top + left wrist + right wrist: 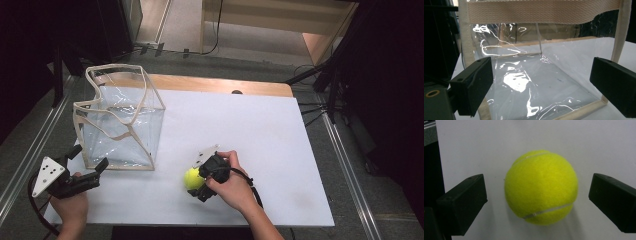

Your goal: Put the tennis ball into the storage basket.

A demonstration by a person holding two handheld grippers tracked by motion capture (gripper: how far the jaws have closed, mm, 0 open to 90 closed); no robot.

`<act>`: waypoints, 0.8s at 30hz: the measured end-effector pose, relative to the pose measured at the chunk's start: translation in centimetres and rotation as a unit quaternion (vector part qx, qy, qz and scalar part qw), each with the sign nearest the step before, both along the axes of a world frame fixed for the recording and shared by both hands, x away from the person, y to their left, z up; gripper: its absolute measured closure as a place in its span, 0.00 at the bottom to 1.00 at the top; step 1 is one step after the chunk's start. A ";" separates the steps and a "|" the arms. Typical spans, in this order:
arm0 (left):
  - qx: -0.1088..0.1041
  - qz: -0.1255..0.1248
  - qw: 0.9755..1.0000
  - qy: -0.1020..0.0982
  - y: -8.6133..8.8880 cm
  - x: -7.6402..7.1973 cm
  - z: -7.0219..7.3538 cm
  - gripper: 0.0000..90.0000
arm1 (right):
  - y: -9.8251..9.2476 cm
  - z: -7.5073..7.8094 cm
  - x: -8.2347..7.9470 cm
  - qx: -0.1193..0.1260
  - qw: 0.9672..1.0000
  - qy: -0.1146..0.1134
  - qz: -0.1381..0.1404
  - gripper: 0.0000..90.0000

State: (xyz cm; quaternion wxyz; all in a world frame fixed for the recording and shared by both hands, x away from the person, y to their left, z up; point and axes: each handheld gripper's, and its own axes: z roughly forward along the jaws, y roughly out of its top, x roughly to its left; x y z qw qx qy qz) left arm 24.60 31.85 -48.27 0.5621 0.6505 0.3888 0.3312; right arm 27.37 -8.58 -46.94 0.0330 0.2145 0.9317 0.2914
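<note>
Right hand-held gripper (537, 195) wide apart astride tennis ball (541, 187), untouched; left hand-held gripper (541, 85) apart.

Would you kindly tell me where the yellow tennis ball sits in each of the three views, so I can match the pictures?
High view: the tennis ball lies low and just left of centre on the white table, at the tip of the right hand-held gripper.
Left gripper view: the ball is not in it; the clear bag is ahead.
Right gripper view: the ball is central, between the open jaws.
Shared landmark: the white table.
</note>
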 end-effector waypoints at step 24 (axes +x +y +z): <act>0.000 0.000 1.000 0.000 0.0 0.0 0.0 0.06 | 1.4 -1.5 0.1 -0.035 0.999 0.010 0.006 0.08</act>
